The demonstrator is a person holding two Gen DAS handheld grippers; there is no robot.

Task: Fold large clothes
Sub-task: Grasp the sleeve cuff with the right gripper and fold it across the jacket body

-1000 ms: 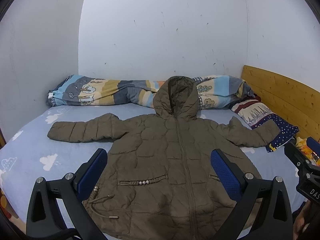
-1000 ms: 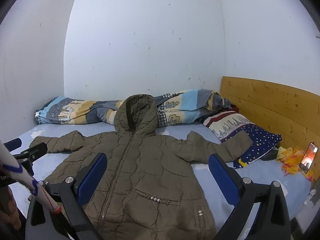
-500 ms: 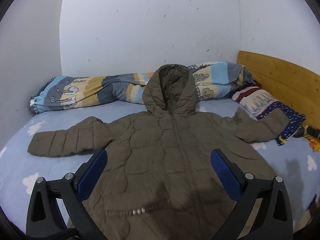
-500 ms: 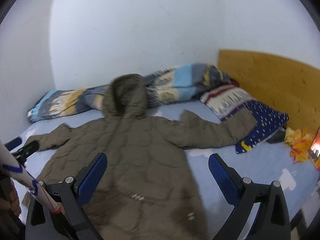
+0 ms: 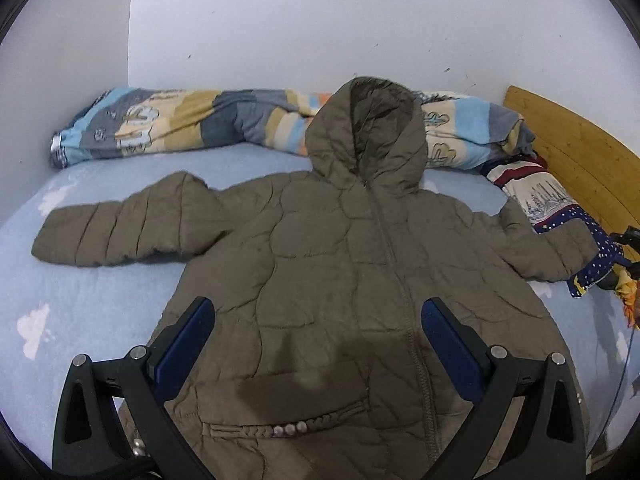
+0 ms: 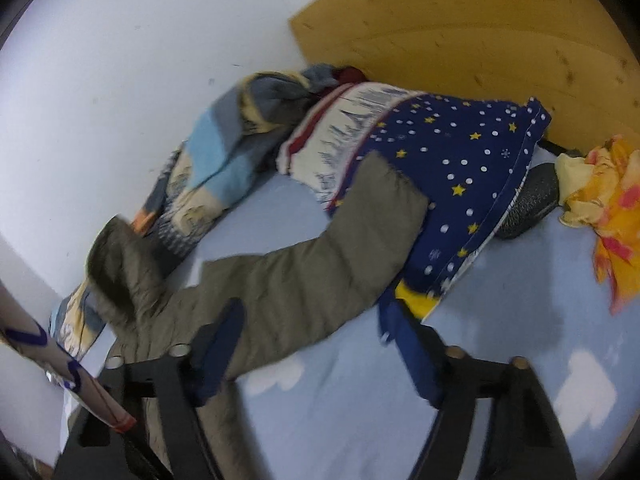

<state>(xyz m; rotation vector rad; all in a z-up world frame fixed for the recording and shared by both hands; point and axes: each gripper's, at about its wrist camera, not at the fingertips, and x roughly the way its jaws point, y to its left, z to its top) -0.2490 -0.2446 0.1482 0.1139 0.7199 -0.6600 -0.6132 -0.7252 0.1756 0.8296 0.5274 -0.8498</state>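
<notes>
Swung hard toward the headboard end since a second ago, right gripper (image 6: 312, 340) now tilted and aimed at the jacket's right sleeve (image 6: 320, 264), fingers spread wide, nothing between them, picture blurred. Left gripper (image 5: 318, 332) moved forward over the jacket (image 5: 340, 264), jaws likewise wide apart and empty, hovering above the lower front near the beaded pocket (image 5: 288, 428). Spread flat, zipped, face up across the middle of the blue bed (image 5: 80, 300), hood (image 5: 368, 140) toward the wall edge on a striped quilt (image 5: 180, 120), left sleeve (image 5: 120, 228) straight out, right cuff resting on a starry pillow (image 6: 460, 160) by the wooden headboard (image 6: 480, 32).
</notes>
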